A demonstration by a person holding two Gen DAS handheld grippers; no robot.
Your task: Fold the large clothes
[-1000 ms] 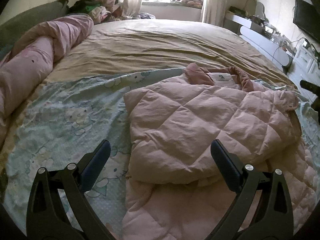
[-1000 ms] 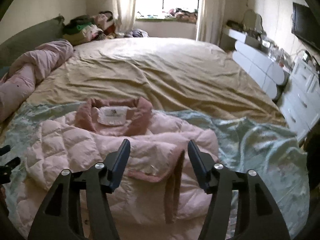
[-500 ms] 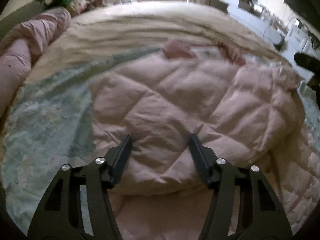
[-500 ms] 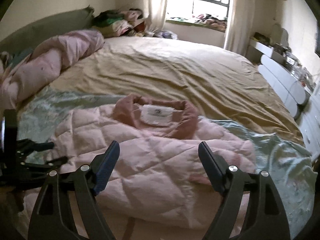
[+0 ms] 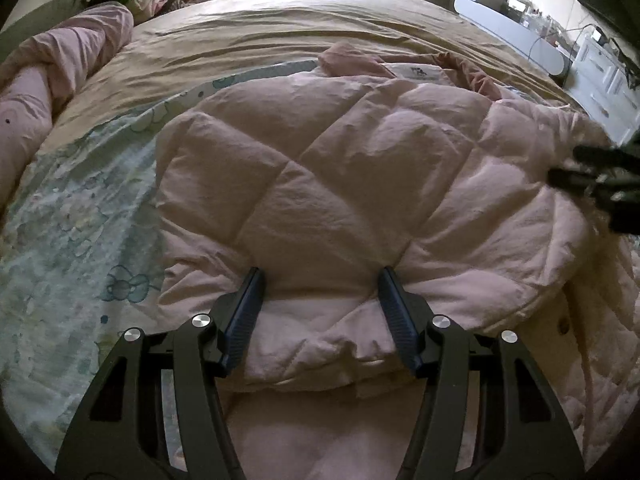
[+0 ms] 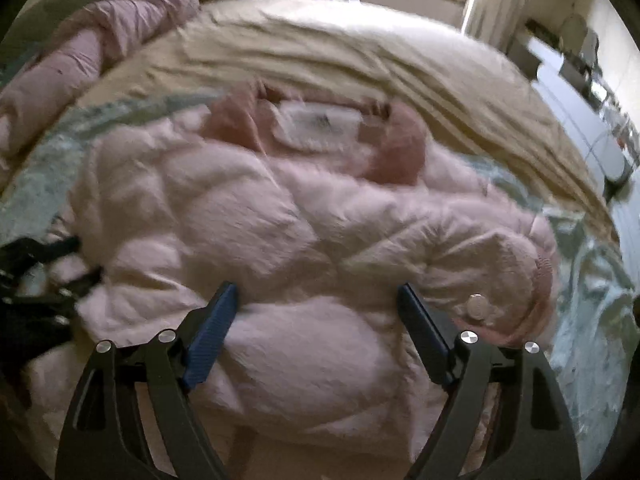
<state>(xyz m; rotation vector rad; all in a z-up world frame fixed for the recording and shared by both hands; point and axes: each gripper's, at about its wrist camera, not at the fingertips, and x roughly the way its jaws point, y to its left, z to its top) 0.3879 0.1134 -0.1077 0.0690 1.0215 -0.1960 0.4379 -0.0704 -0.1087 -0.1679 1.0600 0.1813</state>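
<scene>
A pale pink quilted jacket [image 5: 340,184] is seen lying on the near half of a wide bed, its side panels folded in over the body and its darker pink collar [image 6: 396,140] and white neck label [image 6: 320,124] turned toward the far side. The jacket's near hem is cut off by the bottom edge of both wrist views, and part of its near fold is hidden behind the gripper frames. The right wrist view is smeared by motion, so the stitching and the round metal snap [image 6: 477,305] on the right cuff are only roughly made out.

The left gripper [image 5: 319,280] is pointed steeply down at the near edge of the folded panel; its blue pads [image 5: 246,312] are pressed into a bunched ridge of padding, the jaws about half closed and clamped on the jacket. The right gripper [image 6: 316,294] is likewise angled down over the jacket's middle, its jaws having just been opening and now standing wide, with puffed fabric bulging between the fingers; whether they press on it cannot be told through the blur.

Beneath the jacket a light blue cartoon-print sheet [image 5: 80,216] is spread, with a tan bedspread [image 5: 280,28] beyond it. A rolled pink duvet [image 5: 52,64] is seen along the far left, and white cabinets [image 5: 600,76] at the far right.
</scene>
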